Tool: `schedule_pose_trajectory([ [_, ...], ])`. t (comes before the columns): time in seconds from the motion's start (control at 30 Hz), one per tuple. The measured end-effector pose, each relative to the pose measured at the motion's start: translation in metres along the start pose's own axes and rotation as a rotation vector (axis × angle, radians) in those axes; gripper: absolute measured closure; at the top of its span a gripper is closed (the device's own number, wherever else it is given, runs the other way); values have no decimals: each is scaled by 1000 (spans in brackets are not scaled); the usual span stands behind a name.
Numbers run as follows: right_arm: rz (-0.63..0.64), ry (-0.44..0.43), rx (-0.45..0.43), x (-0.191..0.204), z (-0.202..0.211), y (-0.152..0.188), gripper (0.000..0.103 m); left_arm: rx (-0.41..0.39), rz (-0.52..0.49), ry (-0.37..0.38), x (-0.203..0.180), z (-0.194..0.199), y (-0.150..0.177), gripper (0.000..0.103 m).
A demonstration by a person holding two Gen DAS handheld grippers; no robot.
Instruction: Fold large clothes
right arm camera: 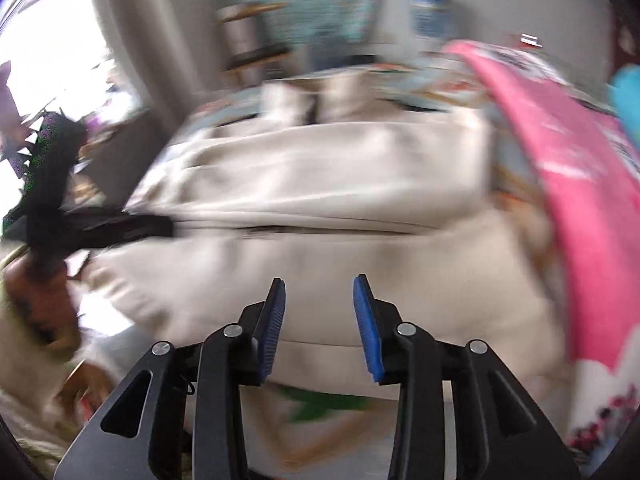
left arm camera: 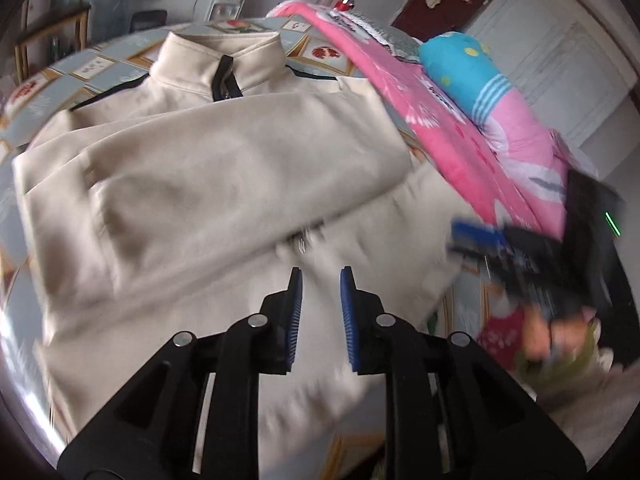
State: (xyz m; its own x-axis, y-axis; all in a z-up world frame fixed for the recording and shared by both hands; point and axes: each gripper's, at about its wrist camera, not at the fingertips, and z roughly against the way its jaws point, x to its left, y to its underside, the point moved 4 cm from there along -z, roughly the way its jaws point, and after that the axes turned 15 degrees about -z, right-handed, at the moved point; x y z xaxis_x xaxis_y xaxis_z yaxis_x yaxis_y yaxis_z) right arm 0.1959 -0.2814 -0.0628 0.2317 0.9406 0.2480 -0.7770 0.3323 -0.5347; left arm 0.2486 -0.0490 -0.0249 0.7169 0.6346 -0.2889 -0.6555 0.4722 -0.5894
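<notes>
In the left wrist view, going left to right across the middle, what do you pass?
Patterned bedsheet → beige zip-neck jacket → pink blanket → blue plush pillow → white door.

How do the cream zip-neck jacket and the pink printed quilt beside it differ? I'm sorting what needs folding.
The cream zip-neck jacket lies spread flat on the patterned bedsheet; the pink printed quilt is heaped in a ridge along its side. The jacket is plain with black trim; the quilt carries white prints. Both are soft fabric on the same bed.
</notes>
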Motion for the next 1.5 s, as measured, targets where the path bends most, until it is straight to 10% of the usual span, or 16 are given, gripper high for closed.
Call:
schedule_pose_trajectory([
  [0.17, -29, 164, 21, -45, -23, 1, 67, 132, 0, -145, -6, 5, 64, 83],
  [0.6, -83, 138, 37, -68, -15, 11, 55, 28, 204, -245, 43, 50, 114, 80],
  [1.13, -29, -99, 109, 32, -2, 8, 42, -5, 145, -308, 19, 25, 49, 55],
  [1.3, 35, -145, 157, 69, -16, 17, 42, 15, 119, -263, 7, -14, 27, 55],
  [1.5, 163, -63, 149, 86, -34, 31, 48, 44, 9, -413, -1, -39, 19, 73],
])
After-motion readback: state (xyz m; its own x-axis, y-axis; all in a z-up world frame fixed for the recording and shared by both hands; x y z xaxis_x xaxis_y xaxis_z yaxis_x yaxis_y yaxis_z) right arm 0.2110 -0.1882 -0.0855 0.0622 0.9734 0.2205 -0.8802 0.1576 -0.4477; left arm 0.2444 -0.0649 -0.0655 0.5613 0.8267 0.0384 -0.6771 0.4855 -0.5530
